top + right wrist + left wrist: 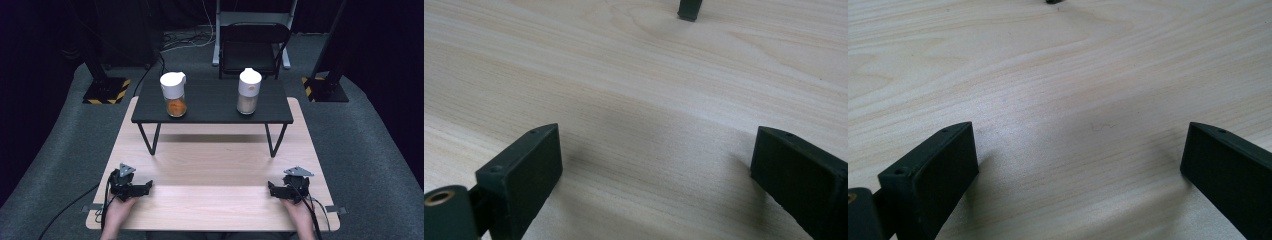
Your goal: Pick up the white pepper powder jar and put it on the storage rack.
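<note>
Two white-lidded clear jars stand on a low black shelf [210, 116] at the far side of the wooden table [212, 205]. The left jar [174, 94] holds something orange; the right jar [249, 91] holds something pale beige. My left gripper [149, 186] rests near the table's front left corner, open, with bare wood between its jaws [1078, 165]. My right gripper [270, 187] rests near the front right corner, open as well, over bare wood [656, 170]. Both grippers point inward and lie far from the jars.
The shelf stands on thin black legs [150, 140], one foot [689, 10] showing in the right gripper view. A black folding chair [250, 47] stands behind the table. Dark stand bases with yellow-black tape [106, 92] sit on the grey floor at either side.
</note>
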